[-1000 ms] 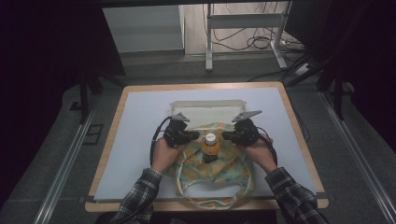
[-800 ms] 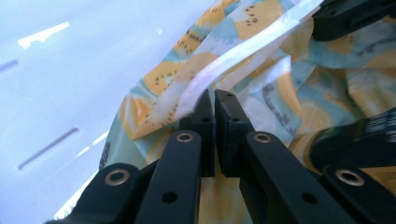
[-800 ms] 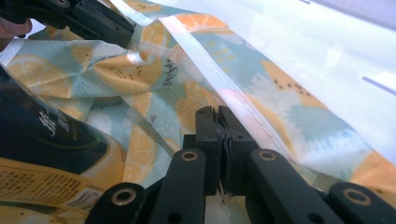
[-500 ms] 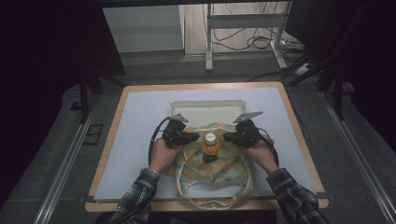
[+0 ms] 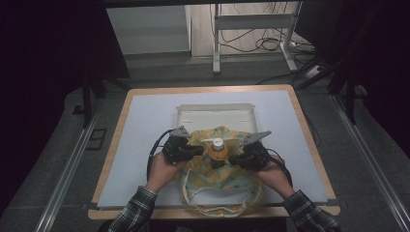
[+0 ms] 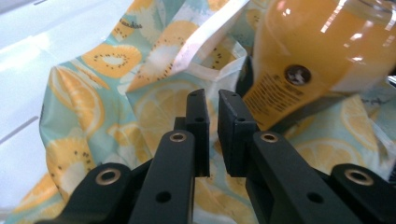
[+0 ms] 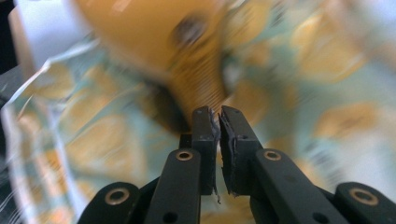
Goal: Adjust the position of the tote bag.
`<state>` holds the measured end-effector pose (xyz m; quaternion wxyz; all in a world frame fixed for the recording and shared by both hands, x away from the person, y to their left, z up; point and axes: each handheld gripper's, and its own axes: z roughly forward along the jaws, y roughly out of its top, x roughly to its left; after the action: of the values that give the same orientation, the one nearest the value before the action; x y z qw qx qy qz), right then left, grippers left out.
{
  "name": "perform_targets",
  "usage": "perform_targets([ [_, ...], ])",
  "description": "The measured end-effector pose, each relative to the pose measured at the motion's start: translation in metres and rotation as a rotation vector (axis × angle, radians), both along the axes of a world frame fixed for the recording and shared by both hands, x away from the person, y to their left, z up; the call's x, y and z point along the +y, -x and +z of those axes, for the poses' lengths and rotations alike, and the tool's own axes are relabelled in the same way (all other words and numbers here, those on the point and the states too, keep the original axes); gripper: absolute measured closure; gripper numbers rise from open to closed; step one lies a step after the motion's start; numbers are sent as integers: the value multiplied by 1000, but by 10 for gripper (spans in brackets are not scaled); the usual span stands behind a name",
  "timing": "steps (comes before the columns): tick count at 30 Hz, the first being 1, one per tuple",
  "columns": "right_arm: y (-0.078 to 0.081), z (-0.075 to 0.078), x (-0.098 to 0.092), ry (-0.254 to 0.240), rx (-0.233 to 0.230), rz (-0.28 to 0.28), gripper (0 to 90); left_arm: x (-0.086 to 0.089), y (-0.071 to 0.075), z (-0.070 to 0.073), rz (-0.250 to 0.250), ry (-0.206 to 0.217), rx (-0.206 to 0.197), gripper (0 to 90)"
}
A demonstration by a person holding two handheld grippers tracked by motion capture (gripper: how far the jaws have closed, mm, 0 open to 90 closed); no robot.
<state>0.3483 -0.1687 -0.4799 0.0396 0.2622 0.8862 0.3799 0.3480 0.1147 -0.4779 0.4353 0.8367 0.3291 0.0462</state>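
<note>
Both grippers, left gripper [image 5: 197, 151] and right gripper [image 5: 236, 158], are sitting nearly closed and empty beside the juice bottle [image 5: 218, 149] in the fruit-print bag [image 5: 220, 180]; next, gripping its rim.

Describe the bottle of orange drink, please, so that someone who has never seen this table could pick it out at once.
On the pale table mat, in front of the shallow white tray, lies a fruit-print fabric bag. The bottle stands upright in the bag's mouth, between the left gripper and the right gripper. Its white cap and orange contents set it apart from the patterned cloth around it.
</note>
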Motion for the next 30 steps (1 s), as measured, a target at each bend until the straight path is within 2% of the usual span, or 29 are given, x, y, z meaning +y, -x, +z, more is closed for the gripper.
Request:
perform_targets([
  [3,19,-9,0,22,29,42,833,0,2,-3,4,-4,3,827],
  [5,22,-10,0,31,31,49,833,1,1,-4,3,-4,8,827],
  [8,32,-20,-1,72,47,66,838,1,1,-6,5,-5,12,828],
  [10,35,-24,-2,92,40,65,831,1,3,-7,4,1,13,820],
  [12,35,-22,-3,82,33,64,827,1,4,-6,2,4,10,812],
  [14,35,-17,-4,65,0,55,805,2,9,-4,-1,10,0,806],
  [15,35,-12,-5,55,-35,45,787,2,11,-4,-3,10,-8,791],
  [19,35,-12,-6,39,-53,34,767,5,20,-6,-7,23,-21,776],
  [30,37,-8,-9,8,-111,11,641,9,46,-11,-11,21,-65,667],
])
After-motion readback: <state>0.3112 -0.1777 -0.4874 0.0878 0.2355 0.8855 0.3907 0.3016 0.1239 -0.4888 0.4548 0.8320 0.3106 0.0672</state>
